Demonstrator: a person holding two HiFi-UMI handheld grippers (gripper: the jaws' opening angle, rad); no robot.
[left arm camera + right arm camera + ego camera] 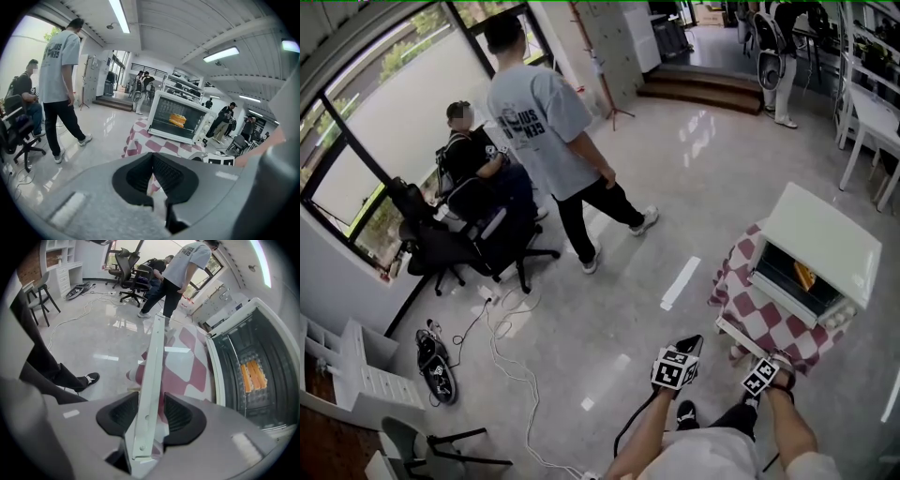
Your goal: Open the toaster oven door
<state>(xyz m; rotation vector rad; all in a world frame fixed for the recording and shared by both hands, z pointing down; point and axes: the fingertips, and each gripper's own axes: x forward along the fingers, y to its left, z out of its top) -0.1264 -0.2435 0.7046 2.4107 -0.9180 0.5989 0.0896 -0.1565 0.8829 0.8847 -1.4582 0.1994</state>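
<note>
A white toaster oven [821, 231] stands on a small table with a red-and-white checked cloth [766, 324]. Its door hangs open and down, and toast [804, 276] shows on the rack inside. My right gripper [763, 376] is at the door's front edge. In the right gripper view its jaws [151, 408] are shut on the white door handle [153, 371], which runs straight between the pads; the oven's open mouth and the toast [253, 373] lie to the right. My left gripper [677, 367] hangs beside it, apart from the oven [206, 125], jaws [153, 161] open on nothing.
A person in a grey T-shirt [551, 127] stands on the glossy floor to the left, beside a seated person [469, 150] and black office chairs [441, 248]. Cables [511, 366] trail over the floor. White shelves [347, 375] stand at near left, a white table [872, 117] at far right.
</note>
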